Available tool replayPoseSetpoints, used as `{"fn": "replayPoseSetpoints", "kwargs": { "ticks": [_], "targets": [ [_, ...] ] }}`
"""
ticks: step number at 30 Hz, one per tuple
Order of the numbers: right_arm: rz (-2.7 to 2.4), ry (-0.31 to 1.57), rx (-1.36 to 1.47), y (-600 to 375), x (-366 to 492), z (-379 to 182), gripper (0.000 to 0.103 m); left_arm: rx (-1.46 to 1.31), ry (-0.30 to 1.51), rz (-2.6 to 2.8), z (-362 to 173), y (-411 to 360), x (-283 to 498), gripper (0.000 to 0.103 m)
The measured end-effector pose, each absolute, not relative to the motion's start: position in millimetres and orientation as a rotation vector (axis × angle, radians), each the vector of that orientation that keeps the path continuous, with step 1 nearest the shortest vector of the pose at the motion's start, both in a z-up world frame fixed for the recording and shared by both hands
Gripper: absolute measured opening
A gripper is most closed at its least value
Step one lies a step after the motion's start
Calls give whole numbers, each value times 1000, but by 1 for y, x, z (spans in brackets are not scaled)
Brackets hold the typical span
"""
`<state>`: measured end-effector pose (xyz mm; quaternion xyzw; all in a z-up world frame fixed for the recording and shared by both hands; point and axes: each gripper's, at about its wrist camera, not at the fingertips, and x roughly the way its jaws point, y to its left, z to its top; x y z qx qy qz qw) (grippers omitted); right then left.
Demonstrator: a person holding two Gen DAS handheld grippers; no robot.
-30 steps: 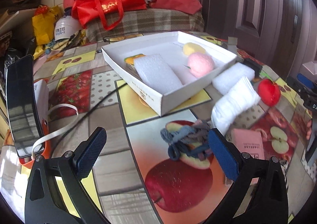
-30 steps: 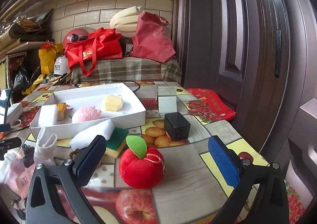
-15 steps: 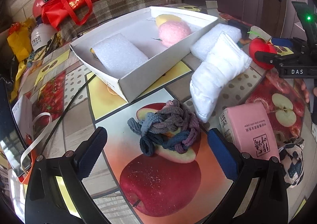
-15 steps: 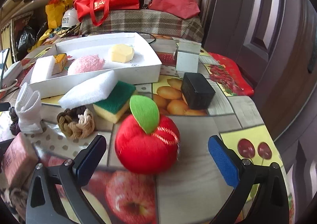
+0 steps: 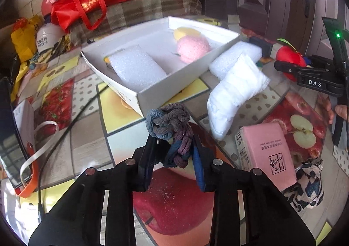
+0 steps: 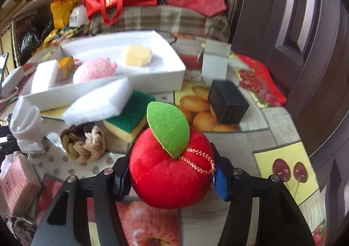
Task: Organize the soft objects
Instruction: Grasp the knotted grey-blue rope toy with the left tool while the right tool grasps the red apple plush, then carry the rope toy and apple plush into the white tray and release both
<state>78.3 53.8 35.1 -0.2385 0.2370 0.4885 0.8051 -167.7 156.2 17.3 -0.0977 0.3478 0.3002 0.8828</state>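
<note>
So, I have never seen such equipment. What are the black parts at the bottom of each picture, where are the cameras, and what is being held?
There is no robot here. A person carries a hand-held gripper in each hand, and a camera on each one looks forward along its two fingers.

The left hand-held gripper has just closed on a knotted rope toy. The right hand-held gripper has just closed on a red plush apple.

On the fruit-patterned table stands a white tray holding a foam block, a pink puff and a yellow piece. Outside the tray lie a white sock, a green sponge and a pink packet.
</note>
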Motion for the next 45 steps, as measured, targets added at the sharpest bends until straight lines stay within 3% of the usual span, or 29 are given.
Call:
{"fn": "replayPoseSetpoints", "kwargs": {
  "ticks": [7,17,26,37,39,40,43,45],
  "targets": [
    [1004,254,-220,-12,68,65,63,-136,465,800,46,143,-204,31],
    [1005,257,-234,12,70,65,64,-125,376,913,51,169,-192,31],
    [955,352,-181,63,131,64,64,-229,321,1010,51,222,-185,31],
    [1105,313,-226,145,132,64,64,-175,239,973,57,246,-151,32],
    [1161,303,-251,156,124,64,64,-148,260,906,57,247,-138,38],
    [1187,300,-272,163,120,64,64,-134,274,876,57,247,-132,46],
    [1253,332,-366,184,112,59,64,-100,317,816,58,245,-115,87],
    [1243,366,-417,194,112,54,81,-92,320,816,59,244,-113,93]
  ]
}}
